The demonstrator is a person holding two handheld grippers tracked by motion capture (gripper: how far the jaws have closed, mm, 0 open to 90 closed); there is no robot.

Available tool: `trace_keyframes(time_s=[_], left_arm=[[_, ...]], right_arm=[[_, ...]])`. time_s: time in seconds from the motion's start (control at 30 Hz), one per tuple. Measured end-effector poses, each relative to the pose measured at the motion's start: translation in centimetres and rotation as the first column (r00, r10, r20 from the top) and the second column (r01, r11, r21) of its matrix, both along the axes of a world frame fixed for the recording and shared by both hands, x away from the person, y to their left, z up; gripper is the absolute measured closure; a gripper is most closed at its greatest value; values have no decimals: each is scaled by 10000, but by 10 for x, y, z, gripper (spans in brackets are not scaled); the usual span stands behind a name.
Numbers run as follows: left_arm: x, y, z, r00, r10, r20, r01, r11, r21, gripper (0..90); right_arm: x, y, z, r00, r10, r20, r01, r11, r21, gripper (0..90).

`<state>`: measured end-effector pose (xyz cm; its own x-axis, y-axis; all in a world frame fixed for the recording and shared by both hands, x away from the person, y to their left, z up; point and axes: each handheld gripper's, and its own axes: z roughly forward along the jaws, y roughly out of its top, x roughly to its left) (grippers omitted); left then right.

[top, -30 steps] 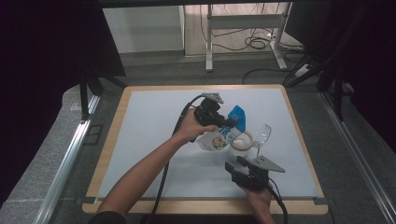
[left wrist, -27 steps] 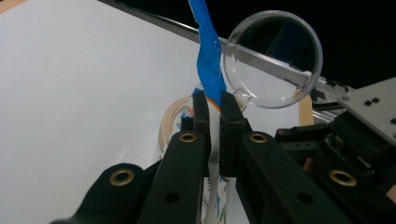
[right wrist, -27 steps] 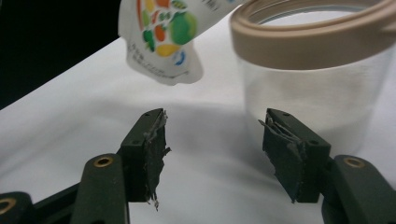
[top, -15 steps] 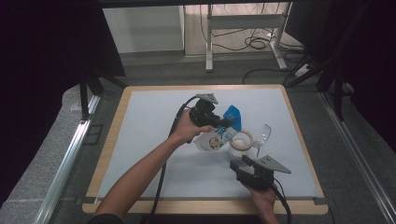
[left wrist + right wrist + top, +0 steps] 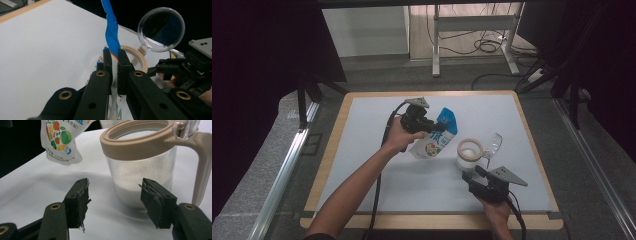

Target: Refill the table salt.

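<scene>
High view: left gripper (image 5: 432, 127) clamps the pouch (image 5: 434, 140) and holds it tilted just left of the jar (image 5: 470, 152), blue top up and away, while the right gripper (image 5: 477, 175) sits just in front of the jar, nearer to it than the left. Left gripper view: jaws pinched on the pouch's blue edge (image 5: 110, 32), jar rim (image 5: 136, 58) right behind, flipped-up lid (image 5: 161, 29) beyond. Right gripper view: jaws apart and empty, jar (image 5: 142, 170) dead ahead, handle (image 5: 203, 167) on the right, pouch (image 5: 62, 140) upper left.
</scene>
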<state>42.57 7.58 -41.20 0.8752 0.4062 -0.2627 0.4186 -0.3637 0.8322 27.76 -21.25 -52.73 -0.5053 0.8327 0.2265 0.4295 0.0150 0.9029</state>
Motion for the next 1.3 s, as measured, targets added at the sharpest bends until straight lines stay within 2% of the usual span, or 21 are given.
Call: trace_keyframes(time_s=[0.2,0.57,0.77,0.83,1.0,1.17,1.23,1.3], left_arm=[[3,27,-3,9976,689,55,-687,9972,-288,893],[4,71,-13,9852,1714,19,-1710,9834,-615,893],[7,93,-19,9721,2346,29,-2336,9686,-847,893],[8,99,-19,9652,2612,118,-2593,9621,-844,893],[11,113,-23,9527,3037,57,-3016,9480,-1016,892],[10,121,-32,9436,3310,51,-3285,9382,-1087,892],[8,124,-37,9399,3414,88,-3389,9356,-993,892],[7,128,-41,9350,3547,45,-3523,9299,-1060,892]], right_arm=[[0,-1,1,10000,-71,20,71,10000,46,400],[2,-2,0,9999,-157,7,157,9999,15,400],[3,-3,2,9999,-147,37,147,9999,63,400],[3,-3,2,9999,-141,29,141,9999,42,399],[4,-3,0,9998,-186,-43,186,9998,21,399],[5,-3,-1,9998,-165,-71,165,9999,18,399],[5,-3,-1,9999,-150,-60,150,9999,-9,398],[5,-3,-1,9999,-148,-67,148,9999,5,397]])
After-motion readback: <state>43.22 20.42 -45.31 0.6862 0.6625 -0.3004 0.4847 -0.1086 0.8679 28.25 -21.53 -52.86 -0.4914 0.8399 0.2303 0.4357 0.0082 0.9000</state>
